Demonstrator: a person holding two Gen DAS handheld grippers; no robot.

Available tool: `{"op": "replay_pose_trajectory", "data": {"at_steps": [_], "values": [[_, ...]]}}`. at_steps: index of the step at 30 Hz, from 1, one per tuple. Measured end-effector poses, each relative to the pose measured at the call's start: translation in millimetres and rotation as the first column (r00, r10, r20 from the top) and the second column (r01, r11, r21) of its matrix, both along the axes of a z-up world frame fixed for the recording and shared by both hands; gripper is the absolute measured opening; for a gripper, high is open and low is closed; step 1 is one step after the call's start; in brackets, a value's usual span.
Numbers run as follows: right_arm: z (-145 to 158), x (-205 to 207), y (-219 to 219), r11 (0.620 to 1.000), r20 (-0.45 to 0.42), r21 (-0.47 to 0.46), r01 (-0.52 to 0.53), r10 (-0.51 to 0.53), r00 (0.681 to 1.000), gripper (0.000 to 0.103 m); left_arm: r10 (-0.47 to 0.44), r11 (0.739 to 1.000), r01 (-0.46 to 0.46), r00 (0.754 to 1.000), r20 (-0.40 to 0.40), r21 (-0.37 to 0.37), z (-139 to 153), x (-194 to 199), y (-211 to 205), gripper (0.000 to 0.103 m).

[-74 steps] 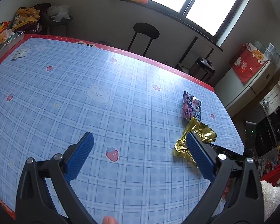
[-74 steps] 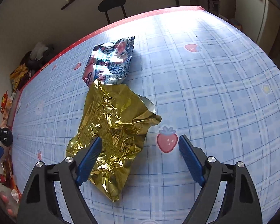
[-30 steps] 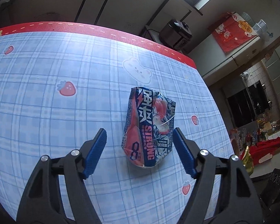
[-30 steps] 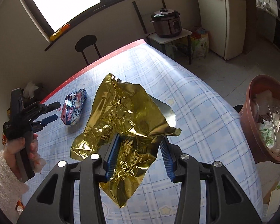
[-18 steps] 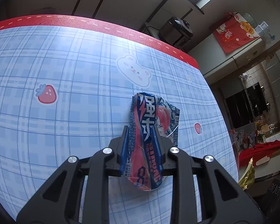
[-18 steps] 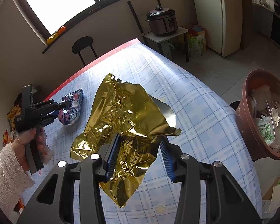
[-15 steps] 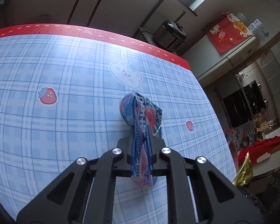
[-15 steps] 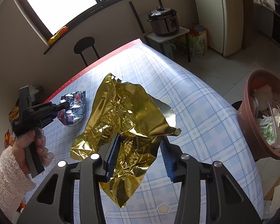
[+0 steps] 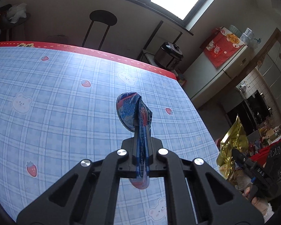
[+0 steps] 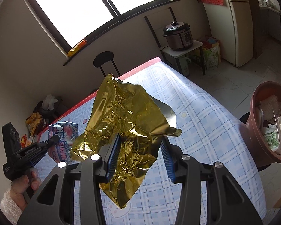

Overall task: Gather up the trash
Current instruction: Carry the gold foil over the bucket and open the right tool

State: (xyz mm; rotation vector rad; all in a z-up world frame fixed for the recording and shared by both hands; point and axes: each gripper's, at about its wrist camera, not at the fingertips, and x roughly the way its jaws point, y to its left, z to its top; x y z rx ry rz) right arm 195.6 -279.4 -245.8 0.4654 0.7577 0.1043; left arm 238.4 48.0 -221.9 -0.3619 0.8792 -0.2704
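Note:
My left gripper (image 9: 142, 150) is shut on a blue and red snack wrapper (image 9: 134, 112) and holds it above the blue checked tablecloth (image 9: 56, 112). The wrapper is squeezed flat between the jaws and sticks out in front. My right gripper (image 10: 139, 153) is shut on a crumpled gold foil wrapper (image 10: 125, 123), held in the air over the table's right end. The gold foil (image 9: 232, 142) also shows at the right of the left wrist view. The left gripper with its snack wrapper (image 10: 63, 138) shows at the left of the right wrist view.
A brown trash bin (image 10: 269, 123) holding plastic and paper waste stands on the floor past the table's right edge. A black stool (image 9: 101, 24) stands behind the table. A pressure cooker (image 10: 178, 35) sits on a small stand by a fridge (image 10: 239, 22).
My left gripper closed on the snack wrapper and lifted it off the table. My right gripper took hold of the gold foil earlier and has kept it raised, drifting slightly.

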Motion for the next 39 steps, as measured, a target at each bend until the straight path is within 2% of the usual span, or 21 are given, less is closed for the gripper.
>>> {"op": "replay_pose_trajectory", "data": {"at_steps": [1, 6, 11, 17, 22, 27, 34, 35, 36, 38, 39], "values": [[4.5, -4.9, -6.3, 1.000, 0.015, -0.008, 0.009, -0.009, 1.000, 0.043, -0.002, 1.000, 0.002, 1.000, 0.011, 0.020, 6.7, -12.0, -0.6, 0.008], [8.0, -30.8, -44.8, 0.997, 0.027, -0.012, 0.071, -0.071, 0.997, 0.042, -0.003, 1.000, 0.002, 1.000, 0.026, 0.023, 34.0, -55.7, 2.7, 0.008], [4.9, -61.0, -96.6, 0.984, 0.028, -0.031, 0.174, -0.173, 0.985, 0.043, -0.006, 0.999, 0.003, 0.996, 0.085, 0.036, 66.4, -69.9, -15.6, 0.008], [21.6, -91.2, -184.1, 0.936, 0.079, -0.089, 0.341, -0.335, 0.939, 0.043, -0.038, 0.999, 0.035, 0.983, 0.179, 0.019, 107.0, -74.4, -61.2, 0.008], [42.1, -97.8, -248.4, 0.887, 0.111, -0.159, 0.434, -0.420, 0.900, 0.043, -0.063, 0.998, 0.066, 0.972, 0.226, -0.007, 124.3, -79.9, -98.6, 0.008], [53.0, -86.2, -285.6, 0.874, 0.119, -0.194, 0.445, -0.430, 0.895, 0.044, -0.067, 0.997, 0.072, 0.968, 0.241, -0.012, 126.8, -89.3, -122.7, 0.008], [48.8, -60.7, -303.7, 0.898, 0.091, -0.163, 0.410, -0.400, 0.912, 0.046, -0.042, 0.999, 0.047, 0.967, 0.253, -0.017, 129.6, -99.9, -129.7, 0.008], [47.7, -57.0, -304.3, 0.904, 0.082, -0.153, 0.400, -0.392, 0.916, 0.056, -0.039, 0.999, 0.045, 0.966, 0.256, -0.017, 130.6, -100.3, -129.1, 0.008], [48.2, -55.1, -303.0, 0.903, 0.079, -0.151, 0.403, -0.395, 0.915, 0.072, -0.037, 0.999, 0.043, 0.965, 0.260, -0.016, 131.1, -101.4, -128.6, 0.008], [51.3, -53.2, -299.8, 0.904, 0.103, -0.142, 0.403, -0.392, 0.914, 0.083, -0.036, 0.999, 0.041, 0.963, 0.266, -0.013, 133.0, -103.5, -129.3, 0.008], [53.2, -52.0, -297.7, 0.909, 0.107, -0.138, 0.393, -0.381, 0.918, 0.085, -0.035, 0.999, 0.040, 0.963, 0.268, -0.012, 133.3, -104.6, -129.5, 0.008]]}}
